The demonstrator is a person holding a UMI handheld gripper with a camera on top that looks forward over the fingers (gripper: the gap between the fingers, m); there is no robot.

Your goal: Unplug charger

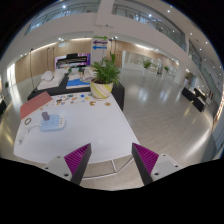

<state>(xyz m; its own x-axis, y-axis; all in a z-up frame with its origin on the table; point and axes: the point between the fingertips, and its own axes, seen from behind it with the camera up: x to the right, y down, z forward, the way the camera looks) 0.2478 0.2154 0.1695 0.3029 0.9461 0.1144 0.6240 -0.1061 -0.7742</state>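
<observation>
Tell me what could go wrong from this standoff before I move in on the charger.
1. The gripper is open and well short of the white table; no charger or socket can be made out from here, so closing in blind may target the wrong thing.
2. Small items lie loose on the table and could be knocked.
3. The potted plant beyond could tip if overshot.

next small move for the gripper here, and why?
Probably ease forward and left over the white table. The gripper is open with nothing between its fingers, and the small items beyond them sit at the table's far left. Which one is the charger can't be told yet.
</observation>
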